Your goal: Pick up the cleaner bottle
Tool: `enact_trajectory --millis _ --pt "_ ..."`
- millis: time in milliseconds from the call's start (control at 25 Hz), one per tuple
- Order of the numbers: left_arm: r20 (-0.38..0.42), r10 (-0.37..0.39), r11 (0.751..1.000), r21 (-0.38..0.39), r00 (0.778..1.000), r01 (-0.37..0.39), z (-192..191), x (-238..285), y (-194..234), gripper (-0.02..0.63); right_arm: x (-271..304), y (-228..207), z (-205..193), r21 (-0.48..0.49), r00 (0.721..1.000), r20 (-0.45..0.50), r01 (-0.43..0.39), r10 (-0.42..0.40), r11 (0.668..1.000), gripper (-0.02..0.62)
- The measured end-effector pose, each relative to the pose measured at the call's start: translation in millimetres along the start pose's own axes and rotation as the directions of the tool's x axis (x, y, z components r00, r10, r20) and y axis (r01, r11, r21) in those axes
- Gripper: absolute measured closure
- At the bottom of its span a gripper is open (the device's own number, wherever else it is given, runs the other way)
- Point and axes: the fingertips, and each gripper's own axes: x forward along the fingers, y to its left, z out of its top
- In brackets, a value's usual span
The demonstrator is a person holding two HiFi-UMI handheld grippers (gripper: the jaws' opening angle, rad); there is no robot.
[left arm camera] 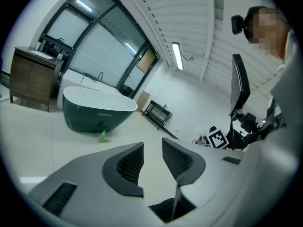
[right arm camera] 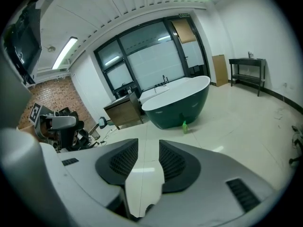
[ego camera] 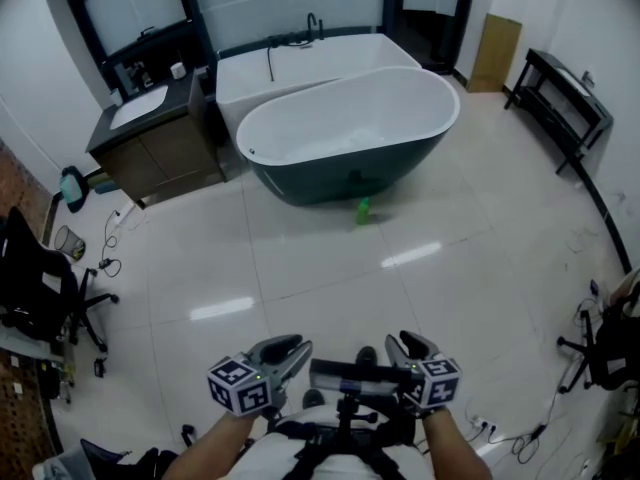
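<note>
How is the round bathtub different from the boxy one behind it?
The round tub is dark green outside; the boxy tub is white all over. The round tub has curved sides; the boxy tub has straight ones and a black tap at its far rim. Both are white inside.

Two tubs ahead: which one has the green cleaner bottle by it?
The nearer oval tub with the dark green outside; the cleaner bottle stands on the floor at its front. The all-white rectangular tub sits behind it.
</note>
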Motion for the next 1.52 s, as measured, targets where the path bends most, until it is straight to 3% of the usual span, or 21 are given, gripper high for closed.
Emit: enact_trajectory --millis 440,680,960,1280,1520 --pt "0.026 0.072 0.996 0.046 0.997 -0.074 71 111 5 0.482 29 -87 97 -0.063 1.0 0.02 -0.017 0.018 0.998 0.448" --pt "0.007 0.068 0.994 0.09 0.998 -0.068 100 167 3 0.482 49 -103 139 -0.1 0.999 0.033 -0.036 0.04 0.994 0.448" --pt "-0.022 0.077 0.993 0.091 0.997 -0.075 106 188 6 0.482 67 -117 158 -0.09 0.998 0.046 -0.04 0.044 0.995 0.448" --pt "-0.014 0.111 0.991 0.076 0.994 -0.109 119 183 36 0.482 75 -162 175 -0.044 0.995 0.06 0.078 -0.075 0.996 0.448" --pt "-0.03 0.079 0.995 0.068 0.996 -0.077 131 170 80 0.482 89 -159 180 -0.009 0.984 0.065 0.166 -0.165 0.986 0.448"
